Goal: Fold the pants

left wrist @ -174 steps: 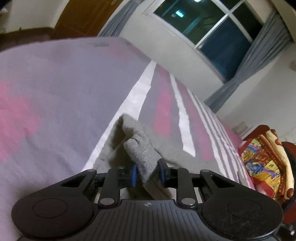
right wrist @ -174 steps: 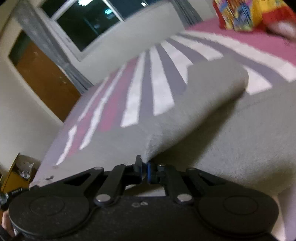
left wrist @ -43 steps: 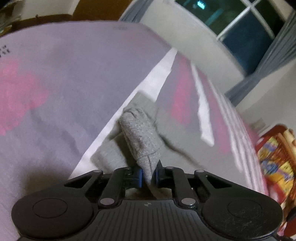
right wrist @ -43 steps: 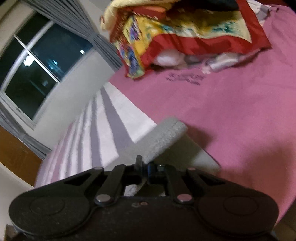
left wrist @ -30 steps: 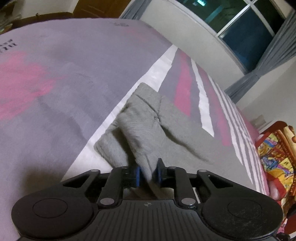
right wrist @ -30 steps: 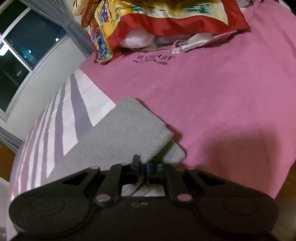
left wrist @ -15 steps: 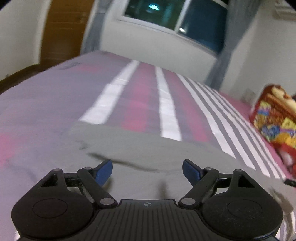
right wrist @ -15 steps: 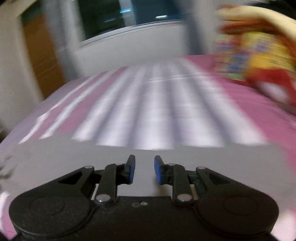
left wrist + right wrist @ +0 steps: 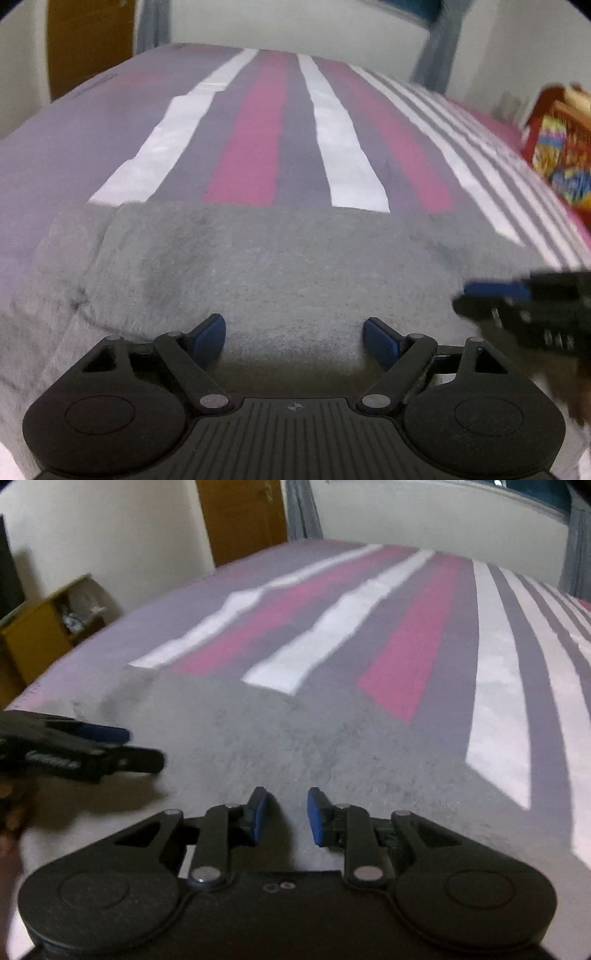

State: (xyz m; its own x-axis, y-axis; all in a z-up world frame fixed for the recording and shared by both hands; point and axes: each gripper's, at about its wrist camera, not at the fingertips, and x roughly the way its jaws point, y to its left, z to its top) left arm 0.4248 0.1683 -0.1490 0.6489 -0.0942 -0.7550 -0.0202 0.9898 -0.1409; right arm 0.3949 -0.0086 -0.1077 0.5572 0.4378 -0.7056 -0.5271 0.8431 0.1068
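Gray pants (image 9: 280, 266) are lying crosswise on the bed (image 9: 258, 122), just ahead of both empty grippers: left gripper (image 9: 294, 338) gaping wide, right gripper (image 9: 284, 814) slightly parted.

dim indoor light | motion blur | fisheye bending at edges | dark corners

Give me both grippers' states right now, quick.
Left gripper: open wide, holding nothing, above the grey pants.
Right gripper: open with a narrow gap, holding nothing, also over the pants.
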